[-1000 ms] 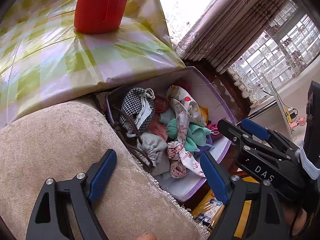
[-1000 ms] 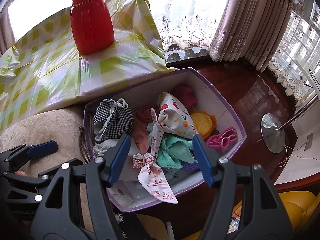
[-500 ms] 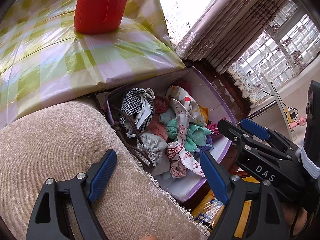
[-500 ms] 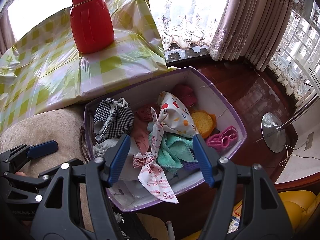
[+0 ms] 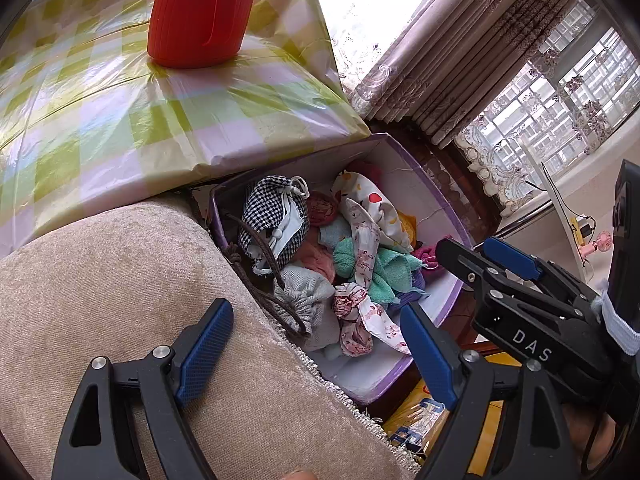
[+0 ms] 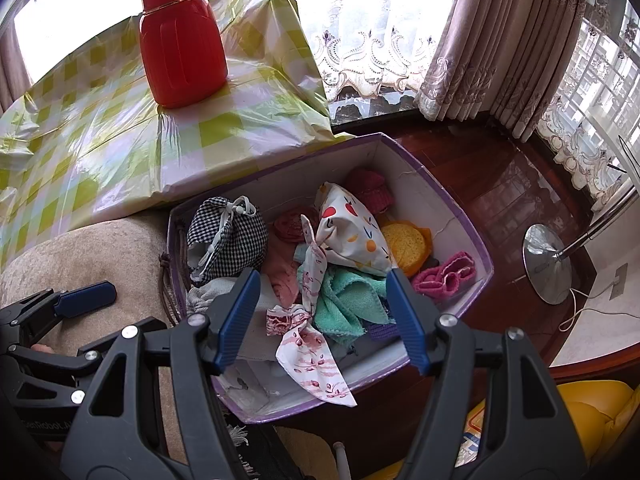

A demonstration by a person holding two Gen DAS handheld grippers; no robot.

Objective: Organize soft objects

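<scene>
A purple-rimmed box (image 6: 288, 188) (image 5: 424, 192) holds a heap of soft things: a black-and-white checked drawstring pouch (image 6: 228, 236) (image 5: 272, 216), a fruit-print cloth (image 6: 348, 228), a teal towel (image 6: 344, 300) (image 5: 384, 268), a pink floral cloth (image 6: 308, 352) draped over the near rim, a yellow sponge (image 6: 404, 244) and a pink knitted piece (image 6: 448, 276). My right gripper (image 6: 323, 280) hovers open above the box's near half, nothing between its pads. My left gripper (image 5: 314, 312) stands open over the cushion's edge beside the box, holding nothing.
A beige cushion (image 5: 120, 280) lies left of the box. Behind it a table with a green checked plastic cover (image 6: 120, 140) carries a red jar (image 6: 180, 48). A lamp base (image 6: 548, 264) stands on the dark wooden floor at right. Curtains (image 6: 500, 60) hang behind.
</scene>
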